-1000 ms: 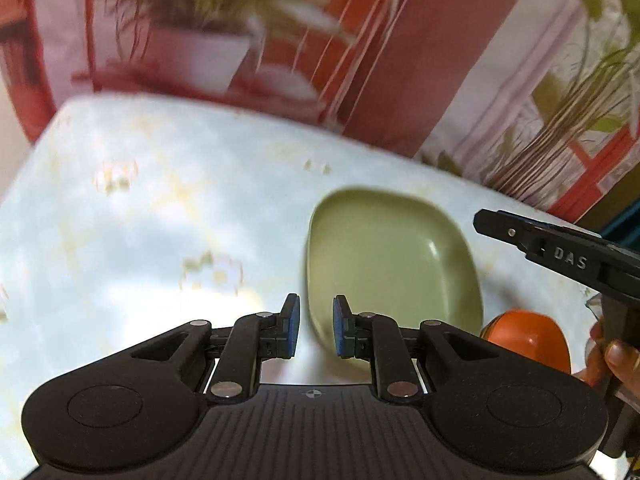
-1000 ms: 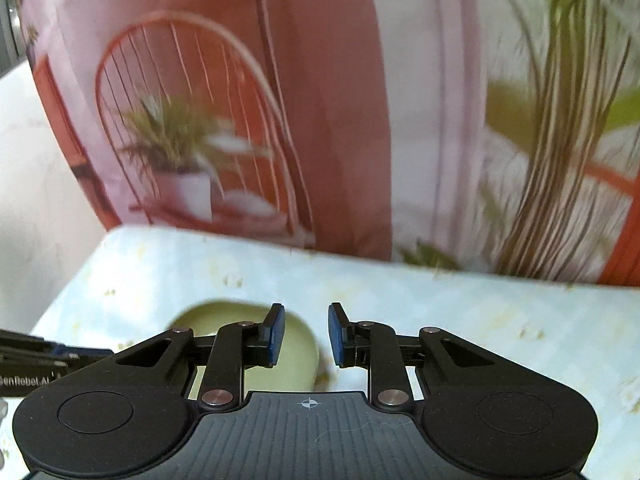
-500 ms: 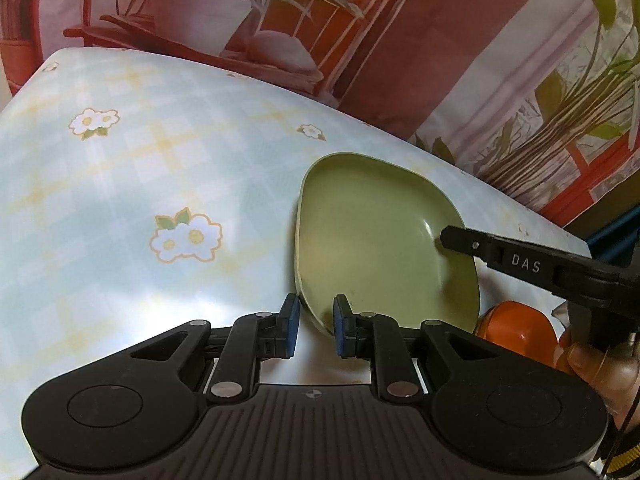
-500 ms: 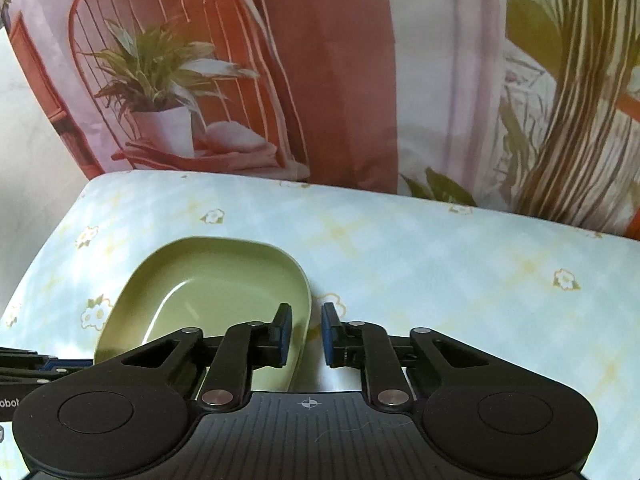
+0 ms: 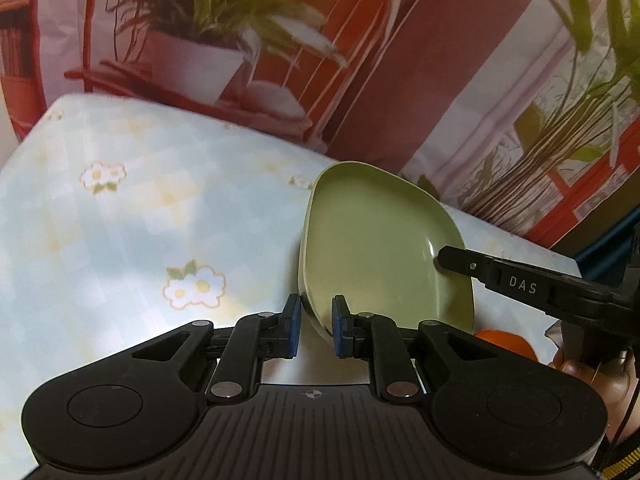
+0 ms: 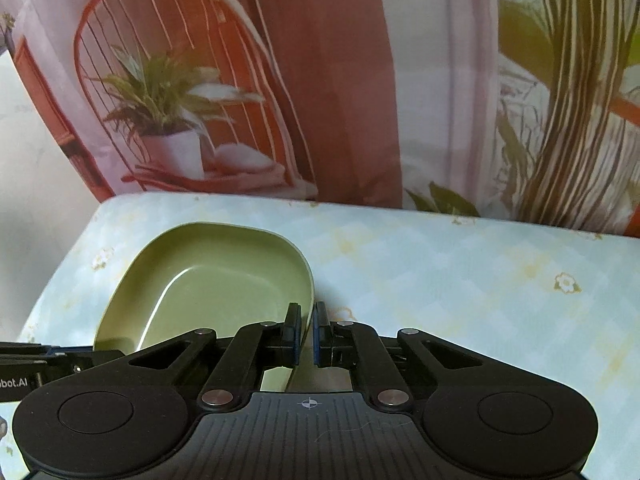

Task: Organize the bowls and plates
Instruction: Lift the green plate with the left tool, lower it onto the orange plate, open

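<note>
The green plate (image 6: 208, 276) is lying on the flowered surface (image 6: 460, 280); my right jaws (image 6: 305, 330), apart a second ago, are now pinching its near rim; my left jaws (image 5: 313, 328) are straddling its other edge, nearly closed; I am judging it ready for lifting.

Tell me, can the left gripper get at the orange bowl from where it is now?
Probably not directly. The left gripper straddles the green plate's rim, and the orange bowl lies beyond that plate, partly hidden under the right gripper.
</note>
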A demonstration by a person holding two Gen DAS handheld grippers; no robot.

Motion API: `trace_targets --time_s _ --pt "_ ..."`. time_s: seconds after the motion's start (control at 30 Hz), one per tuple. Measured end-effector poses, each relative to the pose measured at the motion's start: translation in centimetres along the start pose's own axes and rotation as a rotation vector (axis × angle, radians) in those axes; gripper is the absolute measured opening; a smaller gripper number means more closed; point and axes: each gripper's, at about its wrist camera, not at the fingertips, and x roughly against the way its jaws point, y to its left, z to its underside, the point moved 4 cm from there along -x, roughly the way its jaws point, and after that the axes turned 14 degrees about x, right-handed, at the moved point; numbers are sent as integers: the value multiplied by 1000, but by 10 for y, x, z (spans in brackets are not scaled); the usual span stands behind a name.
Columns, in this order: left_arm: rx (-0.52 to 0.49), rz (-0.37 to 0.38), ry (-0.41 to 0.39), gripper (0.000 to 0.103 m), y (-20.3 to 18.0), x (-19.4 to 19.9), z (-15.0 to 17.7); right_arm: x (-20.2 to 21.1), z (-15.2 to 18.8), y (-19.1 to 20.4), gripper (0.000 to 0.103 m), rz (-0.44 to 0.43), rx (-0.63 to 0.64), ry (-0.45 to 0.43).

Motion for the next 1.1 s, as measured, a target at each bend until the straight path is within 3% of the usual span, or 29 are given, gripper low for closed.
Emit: trace_targets --time_s 0.37,0.77,1.1 --pt "-82 19 -5 17 -34 25 20 52 4 -10 6 14 -19 -66" --pt "-182 41 13 17 -75 36 60 117 39 -39 6 54 -58 -118" --pt "-246 21 59 17 -88 27 87 137 74 -52 5 67 -100 -110"
